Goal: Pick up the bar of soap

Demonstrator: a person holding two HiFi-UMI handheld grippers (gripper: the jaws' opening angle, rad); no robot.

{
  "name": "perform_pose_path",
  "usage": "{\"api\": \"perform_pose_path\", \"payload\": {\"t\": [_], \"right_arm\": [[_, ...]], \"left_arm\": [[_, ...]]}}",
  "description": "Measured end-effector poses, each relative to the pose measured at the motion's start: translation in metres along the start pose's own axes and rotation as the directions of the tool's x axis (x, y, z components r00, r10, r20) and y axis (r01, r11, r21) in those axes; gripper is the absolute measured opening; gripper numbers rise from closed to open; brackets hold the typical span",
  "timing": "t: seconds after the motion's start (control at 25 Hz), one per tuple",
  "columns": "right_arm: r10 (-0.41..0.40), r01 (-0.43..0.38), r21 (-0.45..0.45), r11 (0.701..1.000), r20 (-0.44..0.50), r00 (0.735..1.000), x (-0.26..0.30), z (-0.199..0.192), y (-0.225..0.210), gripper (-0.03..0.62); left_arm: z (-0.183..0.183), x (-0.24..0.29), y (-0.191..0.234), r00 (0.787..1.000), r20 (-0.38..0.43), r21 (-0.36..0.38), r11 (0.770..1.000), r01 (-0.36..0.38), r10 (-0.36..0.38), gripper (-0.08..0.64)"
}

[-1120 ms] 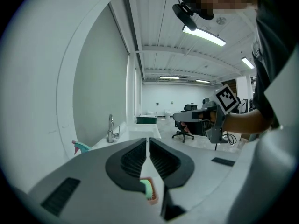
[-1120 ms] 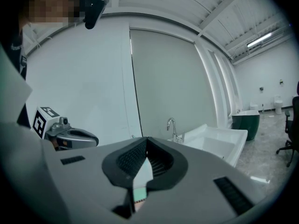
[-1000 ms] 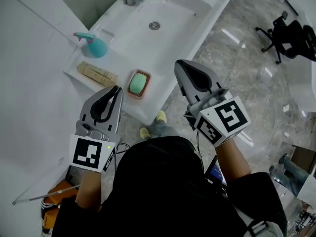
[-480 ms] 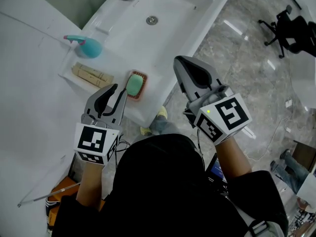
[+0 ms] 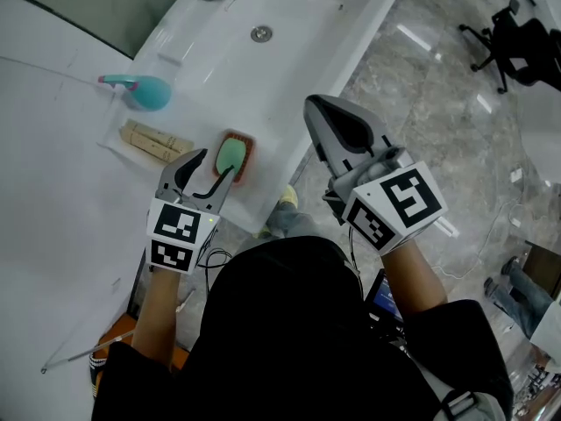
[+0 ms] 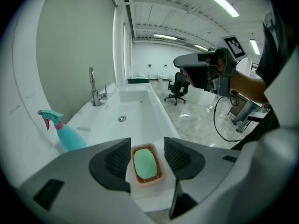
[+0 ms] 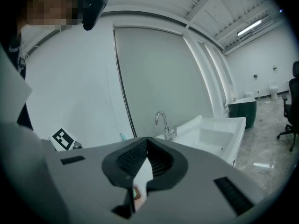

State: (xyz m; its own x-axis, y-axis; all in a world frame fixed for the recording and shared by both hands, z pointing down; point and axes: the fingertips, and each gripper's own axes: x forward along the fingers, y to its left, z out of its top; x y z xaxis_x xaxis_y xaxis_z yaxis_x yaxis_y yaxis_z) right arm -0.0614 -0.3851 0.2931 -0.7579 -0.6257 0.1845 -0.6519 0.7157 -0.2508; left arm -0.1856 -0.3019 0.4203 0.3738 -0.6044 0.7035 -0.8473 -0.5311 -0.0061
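Green bar of soap (image 5: 229, 157) lies in a reddish soap dish (image 5: 250, 152) on the front ledge of the white sink (image 5: 307, 55) in the head view. It is just past the tips of the left gripper (image 5: 215, 163). The right gripper (image 5: 314, 105) hangs well to the side, over the floor.

Left gripper view: the jaws are opening, ribbed pads flanking soap and dish, touching neither. A teal spray bottle (image 6: 70, 136) stands at left.

Right gripper view: the jaws meet at the tips, holding nothing, with a faucet (image 7: 163, 121) beyond.
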Motion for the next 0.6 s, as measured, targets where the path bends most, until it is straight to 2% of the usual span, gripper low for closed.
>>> {"api": "perform_pose_path", "payload": {"t": [0.08, 0.4, 0.6], "right_arm": [[-0.002, 0.002, 0.007, 1.0, -0.003, 1.0, 0.001, -0.002, -0.004, 0.005], [-0.017, 0.018, 0.036, 0.999, -0.026, 1.0, -0.001, -0.015, -0.02, 0.005], [-0.03, 0.032, 0.044, 0.999, -0.034, 0.999, -0.002, -0.02, -0.029, 0.005]], "left_arm": [[-0.009, 0.011, 0.002, 0.999, -0.044, -0.006, 1.0, -0.001, 0.0, 0.212], [-0.053, 0.059, 0.008, 0.983, -0.184, -0.121, 0.992, -0.028, 0.005, 0.212], [-0.074, 0.08, 0.01, 0.965, -0.262, -0.128, 0.991, -0.045, 0.009, 0.212]]}}
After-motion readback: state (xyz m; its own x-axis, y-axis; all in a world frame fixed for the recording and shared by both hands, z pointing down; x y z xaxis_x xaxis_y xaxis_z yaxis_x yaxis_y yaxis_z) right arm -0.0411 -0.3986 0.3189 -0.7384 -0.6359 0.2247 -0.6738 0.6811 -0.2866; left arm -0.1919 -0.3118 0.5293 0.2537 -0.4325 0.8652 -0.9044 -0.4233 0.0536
